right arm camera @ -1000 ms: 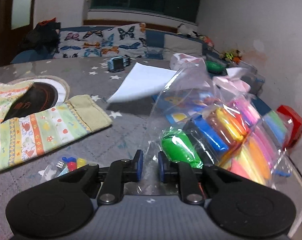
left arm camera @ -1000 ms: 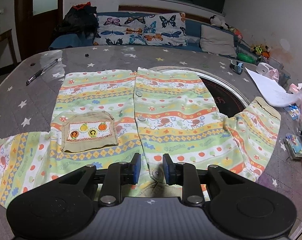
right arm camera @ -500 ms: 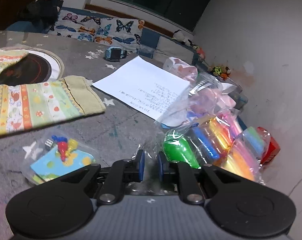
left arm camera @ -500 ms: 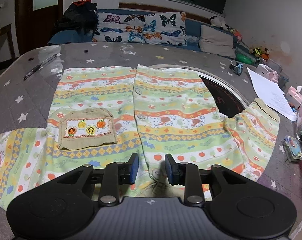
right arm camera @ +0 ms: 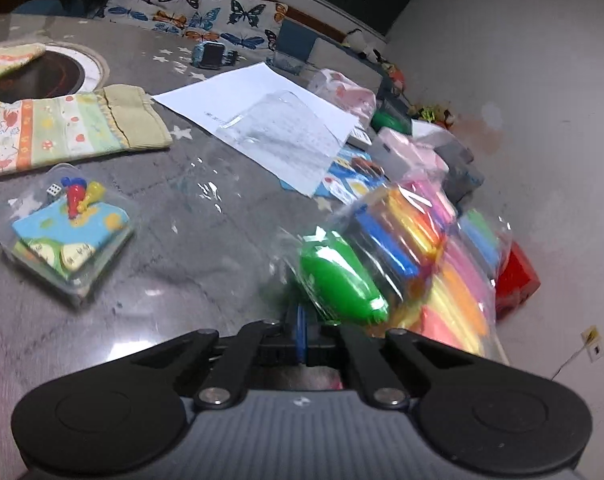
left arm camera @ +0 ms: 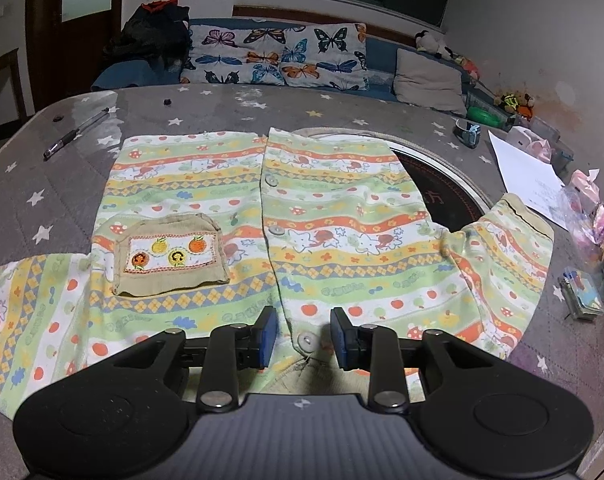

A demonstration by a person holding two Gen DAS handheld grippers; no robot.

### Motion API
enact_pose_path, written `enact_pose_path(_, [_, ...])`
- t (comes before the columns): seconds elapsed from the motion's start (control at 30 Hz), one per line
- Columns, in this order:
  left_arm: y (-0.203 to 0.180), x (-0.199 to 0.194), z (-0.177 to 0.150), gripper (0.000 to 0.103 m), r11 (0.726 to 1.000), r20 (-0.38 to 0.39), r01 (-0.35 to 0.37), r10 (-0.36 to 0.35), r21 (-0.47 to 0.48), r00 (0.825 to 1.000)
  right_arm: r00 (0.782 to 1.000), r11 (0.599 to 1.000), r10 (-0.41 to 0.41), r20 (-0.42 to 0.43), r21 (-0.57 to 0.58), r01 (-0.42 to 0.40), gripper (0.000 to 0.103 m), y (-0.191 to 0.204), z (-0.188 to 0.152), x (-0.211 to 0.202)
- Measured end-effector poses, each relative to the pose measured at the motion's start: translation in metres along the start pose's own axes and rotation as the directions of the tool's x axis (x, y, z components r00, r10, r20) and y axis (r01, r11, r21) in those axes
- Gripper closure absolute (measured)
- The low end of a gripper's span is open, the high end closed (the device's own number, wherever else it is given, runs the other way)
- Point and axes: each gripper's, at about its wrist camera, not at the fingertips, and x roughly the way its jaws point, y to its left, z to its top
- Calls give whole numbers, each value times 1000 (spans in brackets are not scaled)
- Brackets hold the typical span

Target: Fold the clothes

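A striped, button-front child's shirt (left arm camera: 342, 240) with a beige fruit pocket (left arm camera: 167, 254) lies flat on the grey star-patterned table, sleeves spread to both sides. My left gripper (left arm camera: 304, 334) hovers open over its near edge, with a button seen between the blue pads and nothing gripped. In the right wrist view the shirt's sleeve cuff (right arm camera: 113, 120) lies at the far left. My right gripper (right arm camera: 302, 332) is off to the right of the shirt, its pads pressed together on the clear film of a plastic bag of coloured clay sticks (right arm camera: 402, 240).
A packed toy game set (right arm camera: 69, 236) and a white sheet of paper (right arm camera: 261, 120) lie between the sleeve and the bag. A pen (left arm camera: 75, 134), a watch (left arm camera: 468, 132) and a round black inset (left arm camera: 442, 188) are on the table. A sofa with cushions stands behind.
The left jaws have spread a little wider over the button. The right gripper has rolled and shifted, its jaws have gone from a narrow gap to fully shut, and the clay bag now sits further right.
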Motion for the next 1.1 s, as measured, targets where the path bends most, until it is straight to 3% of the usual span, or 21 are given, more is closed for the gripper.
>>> enact_pose_path(0.2, [-1,2,0,69,1000,-3,3,-3,1,1000,999,998,-41,-30,49,43,102,-23,-17,-2])
enact_pose_path(0.23, [-1,2,0,69,1000,-3,3,-3,2,1000,999,998,-22,-26,57,24,100,-24,-18,-7])
enact_pose_path(0.3, [-1,2,-1,69,1000,-4,4,-4,2,1000,1000,997,16,-15,73,-14,80,-27,-18,-16])
enact_pose_path(0.37, [-2,2,-1,66,1000,-3,9,-9,4,1000,997,994,58,48,90,-62,69,-26,-14,-36])
enact_pose_path(0.47, [-2,3,-1,66,1000,-7,6,-5,11,1000,982,988,111,152,92,-125,68,-22,2,-58])
enact_pose_path(0.57, [-1,2,-1,66,1000,-5,7,-7,4,1000,954,973,184,238,93,-211,63,-17,26,-68])
enact_pose_path(0.73, [2,-3,-4,66,1000,-1,0,0,-4,1000,925,919,308,223,184,-350,62,-6,82,-15])
enact_pose_path(0.93, [9,-3,-6,66,1000,-10,-11,11,-21,1000,951,943,283,124,148,-299,62,22,102,41])
enact_pose_path(1.1, [6,-1,-6,66,1000,-10,-13,13,-11,1000,969,956,234,79,164,-244,60,14,83,55])
